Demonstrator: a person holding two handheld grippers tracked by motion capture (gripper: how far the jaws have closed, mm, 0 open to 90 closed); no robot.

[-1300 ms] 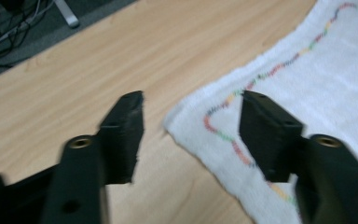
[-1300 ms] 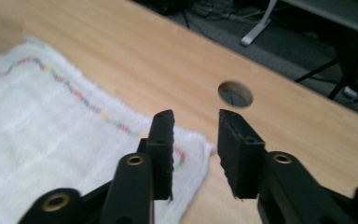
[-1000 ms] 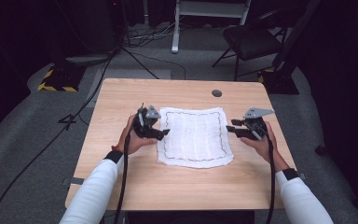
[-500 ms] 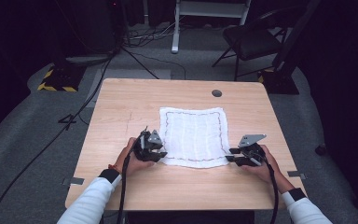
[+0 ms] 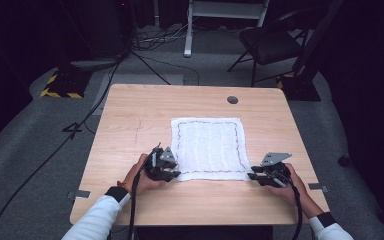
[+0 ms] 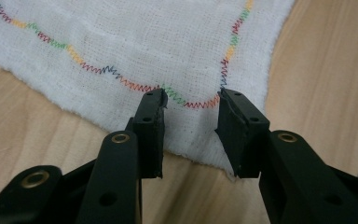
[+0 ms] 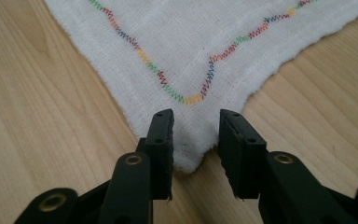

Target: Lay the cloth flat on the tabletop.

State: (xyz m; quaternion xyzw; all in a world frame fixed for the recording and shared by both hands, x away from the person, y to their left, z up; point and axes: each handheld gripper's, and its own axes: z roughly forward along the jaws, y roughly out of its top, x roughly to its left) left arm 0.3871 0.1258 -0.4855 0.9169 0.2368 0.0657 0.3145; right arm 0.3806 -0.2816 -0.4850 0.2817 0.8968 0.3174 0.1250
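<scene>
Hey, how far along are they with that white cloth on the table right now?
Done: the white cloth lies spread flat on the table, unfolded. In hand: the left gripper and right gripper sit open at its two near corners, jaws straddling the fabric. Left: closing on the corners and, probably, folding.

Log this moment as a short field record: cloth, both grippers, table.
cloth: white cloth with multicoloured zigzag stitching, spread flat on the table
left gripper: open, fingers either side of the cloth's near left corner
right gripper: open, fingers either side of the near right corner
table: light wood, dark round cap near the far edge
grasp: neither corner pinched yet
</scene>
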